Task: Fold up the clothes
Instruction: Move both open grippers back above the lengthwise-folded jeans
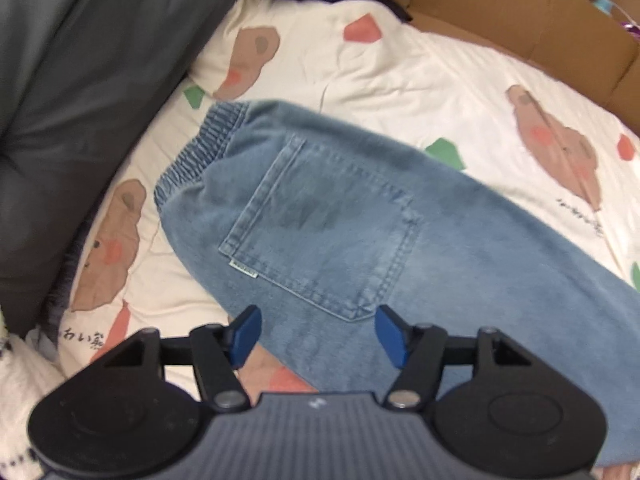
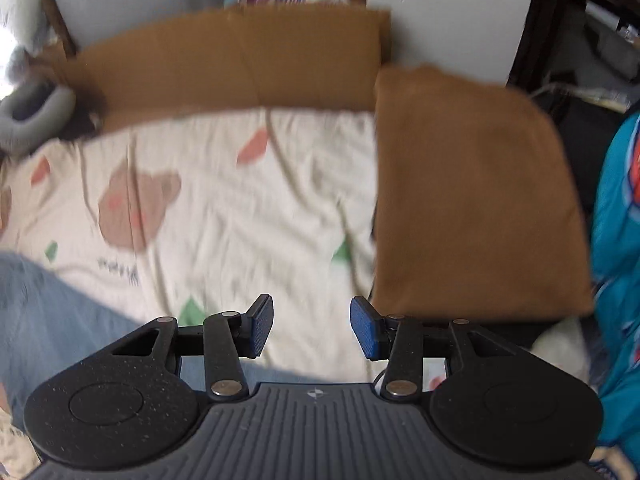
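Note:
A pair of light blue jeans (image 1: 360, 216) lies flat on the cream patterned bedsheet (image 1: 400, 64), elastic waistband to the upper left, a back pocket facing up. My left gripper (image 1: 318, 332) is open and empty, hovering over the jeans just below the pocket. In the right wrist view the jeans (image 2: 48, 312) show only at the lower left. My right gripper (image 2: 312, 326) is open and empty over the bedsheet (image 2: 240, 216), to the right of the jeans.
A folded brown garment (image 2: 472, 200) lies on the bed's right side. Cardboard (image 2: 240, 64) lines the far edge of the bed. A dark grey cover (image 1: 80, 100) lies left of the jeans. Blue clothing (image 2: 616, 240) hangs at the far right.

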A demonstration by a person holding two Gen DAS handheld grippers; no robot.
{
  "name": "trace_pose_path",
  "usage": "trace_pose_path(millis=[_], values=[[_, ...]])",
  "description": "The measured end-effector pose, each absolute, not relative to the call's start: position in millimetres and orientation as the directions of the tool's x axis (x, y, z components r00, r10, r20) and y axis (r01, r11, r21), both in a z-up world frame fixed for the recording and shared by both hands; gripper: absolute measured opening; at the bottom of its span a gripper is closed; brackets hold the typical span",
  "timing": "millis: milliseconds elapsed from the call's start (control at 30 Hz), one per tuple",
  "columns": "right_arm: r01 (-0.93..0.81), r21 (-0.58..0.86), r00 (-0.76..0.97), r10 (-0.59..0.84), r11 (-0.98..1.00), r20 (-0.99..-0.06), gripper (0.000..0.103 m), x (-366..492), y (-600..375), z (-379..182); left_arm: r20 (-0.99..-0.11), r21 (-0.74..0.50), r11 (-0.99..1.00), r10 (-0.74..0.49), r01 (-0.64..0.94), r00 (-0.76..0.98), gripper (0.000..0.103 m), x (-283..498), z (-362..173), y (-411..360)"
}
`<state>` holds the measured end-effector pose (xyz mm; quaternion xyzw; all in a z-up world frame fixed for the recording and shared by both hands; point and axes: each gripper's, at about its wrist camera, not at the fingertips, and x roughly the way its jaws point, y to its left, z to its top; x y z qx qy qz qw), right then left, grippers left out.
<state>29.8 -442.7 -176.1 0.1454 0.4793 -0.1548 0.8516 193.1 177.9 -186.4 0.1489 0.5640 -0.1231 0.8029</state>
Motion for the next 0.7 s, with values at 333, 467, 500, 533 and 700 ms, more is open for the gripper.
trace_pose_path(millis=[333, 467, 500, 533, 700], values=[[0.362, 0.141, 0.527, -0.077, 0.922, -0.847, 0.05, 24, -478, -98, -0.954, 0.068, 0.922, -0.052, 0.382, 0.295, 0.086, 177, -122, 171], [0.343, 0.153, 0.535, -0.059, 0.927, -0.843, 0.051, 19, -487, -78, -0.948, 0.063, 0.922, -0.064, 0.381, 0.311, 0.088, 170, -99, 170], [0.345, 0.154, 0.536, -0.06, 0.926, -0.842, 0.051, 17, -490, -74, -0.948, 0.066, 0.921, -0.063, 0.385, 0.313, 0.088, 169, -94, 170], [0.345, 0.156, 0.538, -0.059, 0.926, -0.841, 0.051, 15, -493, -70, -0.947, 0.07, 0.919, -0.061, 0.388, 0.316, 0.088, 168, -89, 169], [0.361, 0.178, 0.561, -0.06, 0.916, -0.826, 0.051, 2, -512, -50, -0.94, 0.063, 0.923, -0.073, 0.379, 0.334, 0.09, 159, -66, 171]])
